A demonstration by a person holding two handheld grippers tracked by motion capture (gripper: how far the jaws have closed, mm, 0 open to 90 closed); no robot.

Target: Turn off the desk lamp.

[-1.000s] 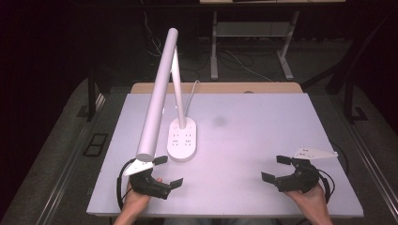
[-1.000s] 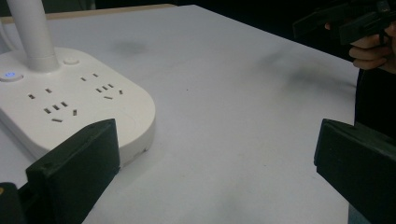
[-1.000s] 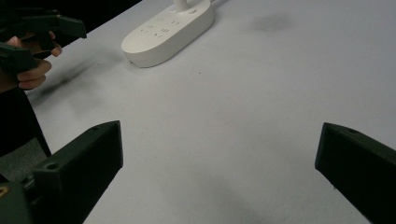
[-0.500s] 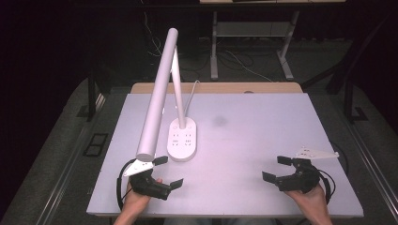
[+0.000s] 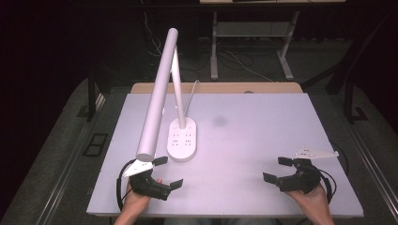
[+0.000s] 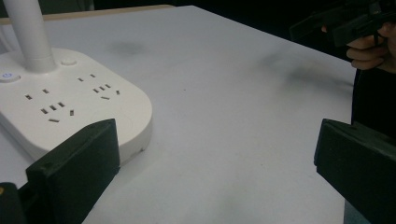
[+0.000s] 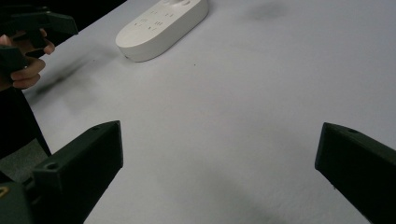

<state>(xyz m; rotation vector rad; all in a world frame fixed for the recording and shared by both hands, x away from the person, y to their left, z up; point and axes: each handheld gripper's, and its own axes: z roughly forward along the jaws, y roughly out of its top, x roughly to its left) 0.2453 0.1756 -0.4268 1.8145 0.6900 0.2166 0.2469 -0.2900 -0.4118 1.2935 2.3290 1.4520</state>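
Two spread tongs, left tongs (image 5: 168,172) near lamp base (image 5: 182,139)

Lamp left of centre, a gripper at each near corner

The lamp base (image 5: 182,138) sits on the table (image 5: 263,140), left of the middle, its stem rising from the back end and the head (image 5: 157,98) reaching forward over the near left. The left gripper (image 5: 168,172) is just under the head's tip, near the base's front end. The right gripper (image 5: 277,169) is well apart, at the near right. A cord (image 5: 191,91) runs off the back edge, I think from the base.
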